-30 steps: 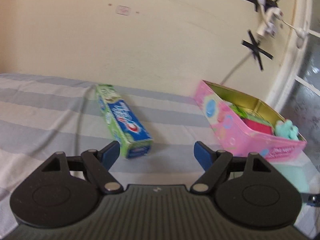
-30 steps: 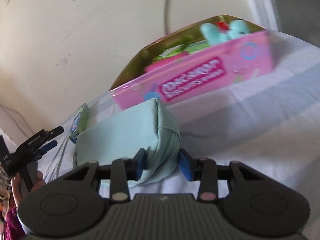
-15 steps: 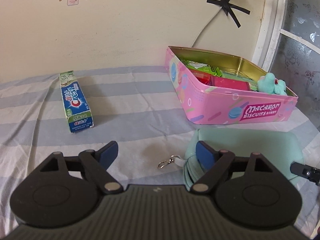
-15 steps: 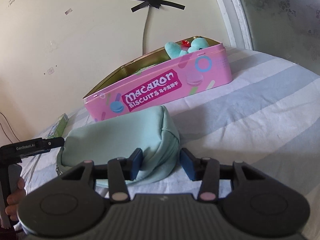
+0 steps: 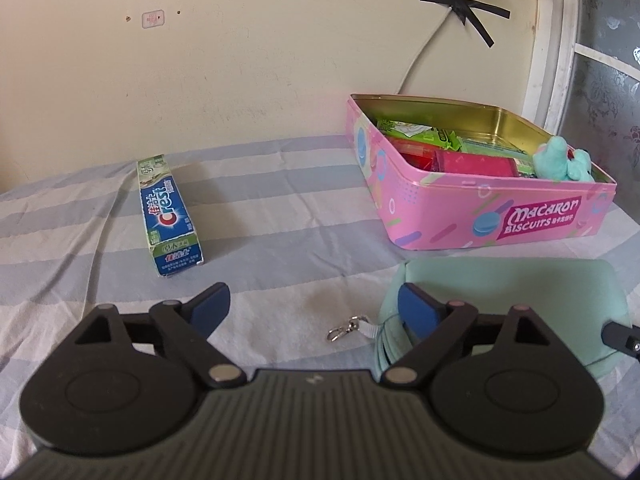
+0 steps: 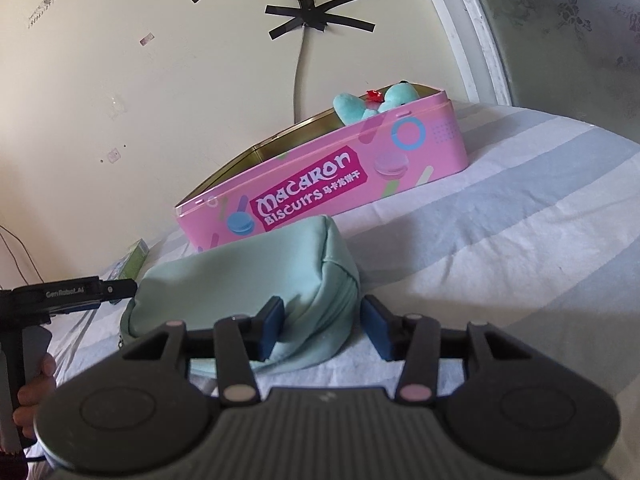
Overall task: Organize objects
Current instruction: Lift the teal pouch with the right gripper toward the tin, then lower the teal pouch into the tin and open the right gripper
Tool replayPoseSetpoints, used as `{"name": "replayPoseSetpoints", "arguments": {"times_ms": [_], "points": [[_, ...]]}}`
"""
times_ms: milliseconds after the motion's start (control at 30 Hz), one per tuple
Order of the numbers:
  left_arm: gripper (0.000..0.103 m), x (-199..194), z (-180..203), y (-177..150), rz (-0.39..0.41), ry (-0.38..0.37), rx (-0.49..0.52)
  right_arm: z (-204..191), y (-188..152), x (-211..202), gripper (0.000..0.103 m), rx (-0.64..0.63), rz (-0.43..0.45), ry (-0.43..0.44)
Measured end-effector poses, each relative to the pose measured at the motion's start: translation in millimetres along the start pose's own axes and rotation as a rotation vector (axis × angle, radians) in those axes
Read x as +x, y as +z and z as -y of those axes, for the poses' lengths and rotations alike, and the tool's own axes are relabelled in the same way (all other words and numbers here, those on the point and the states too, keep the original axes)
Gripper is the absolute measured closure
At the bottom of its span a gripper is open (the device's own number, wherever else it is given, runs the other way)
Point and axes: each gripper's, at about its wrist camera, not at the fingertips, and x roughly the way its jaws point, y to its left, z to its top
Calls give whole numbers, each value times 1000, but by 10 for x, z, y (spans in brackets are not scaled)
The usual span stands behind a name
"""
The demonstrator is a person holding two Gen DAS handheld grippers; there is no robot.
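Left wrist view: the left gripper (image 5: 314, 306) hangs over the striped sheet (image 5: 280, 208) with its jaws opening wide and nothing between them but bare cloth and a small metal clasp (image 5: 340, 330) on a white tab. The right-hand pad sits against the end of the mint pouch (image 5: 520, 288), touching or nearly so; I cannot tell which. The toothpaste box (image 5: 170, 216) lies well apart to the left, flat on the sheet. The pink biscuit tin (image 5: 500, 216) stands open beyond the pouch, already holding packets and a teal plush toy (image 5: 560, 162).

Risk noted: if this gripper closes where it is, it would likely catch only the clasp or a fold of sheet, and drag the cloth with it. The tin looks fairly full, so a long box may not seat flat.

Right wrist view: the right gripper (image 6: 322, 330) has the near end of the mint pouch (image 6: 248, 280) between its jaws. The left pad presses the fabric; the right pad shows a sliver of gap, so I read this as a loose straddle, not a firm hold. The left gripper (image 6: 72, 294) and a hand (image 6: 34, 398) show at the far left edge, at the pouch's other end.

Risk noted: soft fabric, bunched at the corner. A lift from here could let the pouch slip free or sag and knock the tin (image 6: 320, 196) just behind it.
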Motion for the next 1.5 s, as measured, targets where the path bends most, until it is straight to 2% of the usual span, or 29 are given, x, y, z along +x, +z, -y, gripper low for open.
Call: {"name": "replayPoseSetpoints", "arguments": {"times_ms": [333, 700, 767, 900, 1000, 1133, 1200, 1267, 1333, 1367, 1433, 1500], "points": [[10, -5, -37, 33, 2, 18, -7, 8, -10, -2, 60, 0, 5, 7], [6, -117, -55, 80, 32, -18, -25, 24, -12, 6, 59, -11, 13, 14], [6, -147, -89, 89, 40, -61, -48, 39, -7, 10, 59, -12, 13, 17], [4, -155, -128, 92, 29, -195, -81, 34, -12, 10, 58, -11, 14, 17], [2, -71, -111, 48, -25, -312, -92, 20, -21, 4, 58, -10, 15, 15], [2, 155, -56, -33, -136, -419, -142, 40, -16, 7, 58, -12, 17, 25], [5, 238, -33, -78, -165, -450, -153, 44, -16, 8, 58, -13, 17, 29], [17, 194, 72, -91, -150, -441, -97, 48, -8, 10, 58, -21, 12, 33], [33, 146, 148, -81, -142, -393, -40, -1, 30, 6, 62, -44, -3, 28], [36, 135, 155, -62, -145, -385, -37, -49, 61, -7, 64, -85, -1, 17], [43, 108, 63, 60, -147, -421, -79, -170, 153, -95, 64, -200, 53, -15], [43, 11, -23, 277, -100, -447, -111, -231, 342, -201, 64, -234, 106, 22]]}}
